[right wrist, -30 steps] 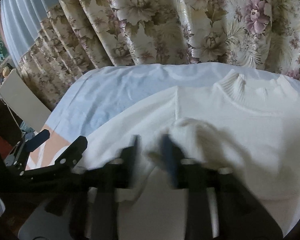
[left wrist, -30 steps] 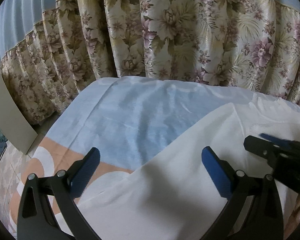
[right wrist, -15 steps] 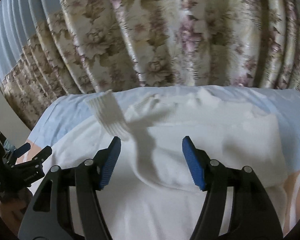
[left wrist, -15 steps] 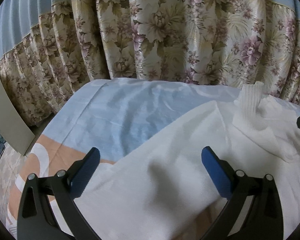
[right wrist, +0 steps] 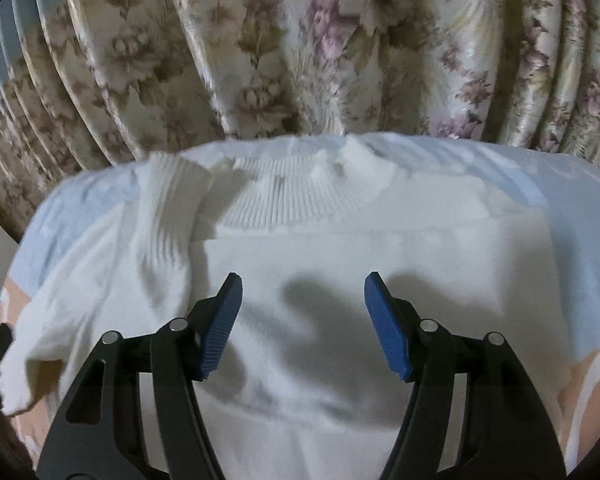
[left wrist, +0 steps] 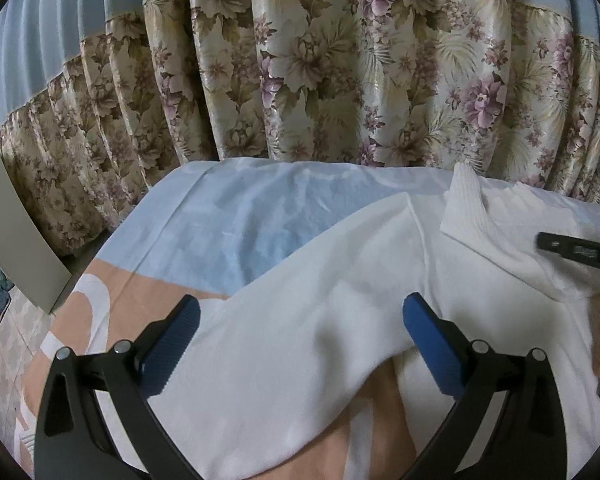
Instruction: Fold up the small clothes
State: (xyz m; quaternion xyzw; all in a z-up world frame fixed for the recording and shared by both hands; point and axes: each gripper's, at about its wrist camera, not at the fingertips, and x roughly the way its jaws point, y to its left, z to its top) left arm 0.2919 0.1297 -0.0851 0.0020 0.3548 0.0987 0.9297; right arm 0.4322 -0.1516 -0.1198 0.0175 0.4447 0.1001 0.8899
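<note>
A white knit sweater (right wrist: 340,248) lies flat on the bed, its ribbed neck toward the curtain. One sleeve is folded across the body, its ribbed cuff (right wrist: 172,188) lying beside the neck. In the left wrist view the sweater (left wrist: 320,320) fills the lower right, with the cuff (left wrist: 468,208) at the upper right. My left gripper (left wrist: 300,336) is open and empty just above the sweater's left edge. My right gripper (right wrist: 302,324) is open and empty above the sweater's chest. The right gripper's tip (left wrist: 572,248) also shows at the right edge of the left wrist view.
The bed sheet (left wrist: 240,216) is light blue with peach and white patches. A floral curtain (left wrist: 340,80) hangs right behind the bed. A grey board (left wrist: 16,232) leans at the left over tiled floor.
My right gripper let go of the sleeve, which now lies folded across the sweater with its cuff by the neck. The right gripper moved over the chest. The left gripper barely moved.
</note>
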